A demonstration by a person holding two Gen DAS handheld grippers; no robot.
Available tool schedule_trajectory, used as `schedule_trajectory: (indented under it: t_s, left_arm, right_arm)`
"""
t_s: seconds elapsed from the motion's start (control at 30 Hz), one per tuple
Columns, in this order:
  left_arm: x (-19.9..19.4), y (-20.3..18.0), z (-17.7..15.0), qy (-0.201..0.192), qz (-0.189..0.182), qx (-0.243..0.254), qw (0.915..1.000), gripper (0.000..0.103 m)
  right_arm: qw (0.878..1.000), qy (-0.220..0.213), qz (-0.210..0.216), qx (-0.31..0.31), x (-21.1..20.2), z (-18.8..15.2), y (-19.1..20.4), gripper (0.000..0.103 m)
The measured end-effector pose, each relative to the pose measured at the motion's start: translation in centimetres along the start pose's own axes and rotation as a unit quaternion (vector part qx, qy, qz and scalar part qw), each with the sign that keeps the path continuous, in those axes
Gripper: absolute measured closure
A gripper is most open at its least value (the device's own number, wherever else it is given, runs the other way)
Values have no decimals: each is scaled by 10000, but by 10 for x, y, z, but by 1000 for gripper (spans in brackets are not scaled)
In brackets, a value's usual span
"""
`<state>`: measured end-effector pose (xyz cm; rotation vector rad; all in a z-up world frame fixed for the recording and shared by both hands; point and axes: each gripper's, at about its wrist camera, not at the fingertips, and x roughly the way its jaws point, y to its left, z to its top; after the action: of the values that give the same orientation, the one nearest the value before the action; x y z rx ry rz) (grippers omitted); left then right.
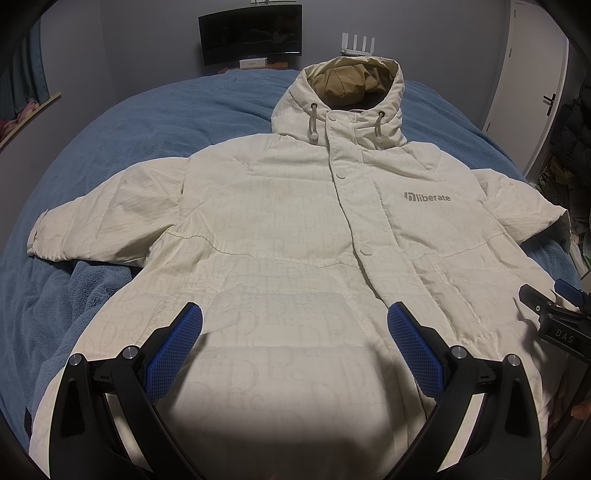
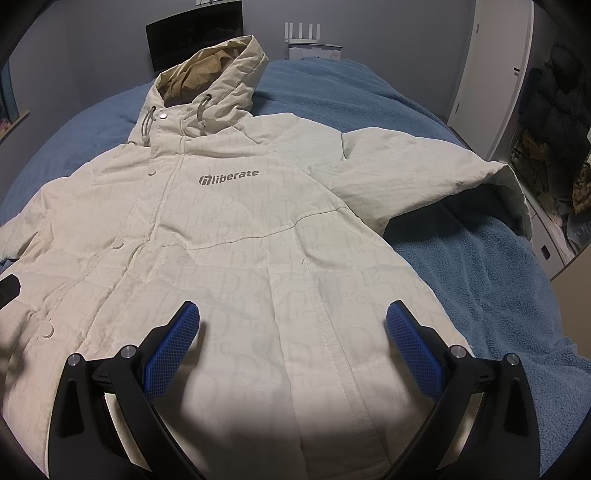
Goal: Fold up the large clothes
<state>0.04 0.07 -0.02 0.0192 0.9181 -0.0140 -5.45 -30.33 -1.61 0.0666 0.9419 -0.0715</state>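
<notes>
The cream hooded jacket [image 1: 295,229] lies flat, front side up, on the blue blanket [image 1: 110,147] of the bed, hood [image 1: 343,99] toward the far wall. Both sleeves are spread outward. The front is closed with snap buttons. The left claw [image 1: 294,328] hovers over the lower front of the jacket, spread wide, holding nothing. The right claw [image 2: 293,326] hovers over the lower front on the jacket's logo [image 2: 228,176] side, also spread wide and empty. A dark monitor [image 1: 251,33] stands beyond the bed.
</notes>
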Motion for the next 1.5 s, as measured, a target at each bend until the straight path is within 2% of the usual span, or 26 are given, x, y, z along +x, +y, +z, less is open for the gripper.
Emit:
schedule_trajectory:
  t_s: [0.93, 1.23, 1.33, 1.4, 1.5]
  left_arm:
    - [0, 0, 0, 8, -14, -7, 10000, 6]
    - [0, -10, -7, -68, 96, 52, 9999, 6]
    - [-6, -9, -4, -108, 63, 29, 9999, 6]
    - [-11, -3, 2, -111, -135, -130, 9998, 6]
    - [-19, 8, 17, -214, -324, -362, 9986, 6]
  right_arm:
    - [10000, 2, 8, 23, 1, 0, -1, 6]
    - [9994, -178, 233, 186, -5, 5, -4, 6]
    - [9982, -537, 207, 148, -24, 19, 1, 6]
    - [9981, -558, 199, 144, -25, 21, 1, 6]
    - [9941, -1067, -28, 175, -54, 45, -2, 6]
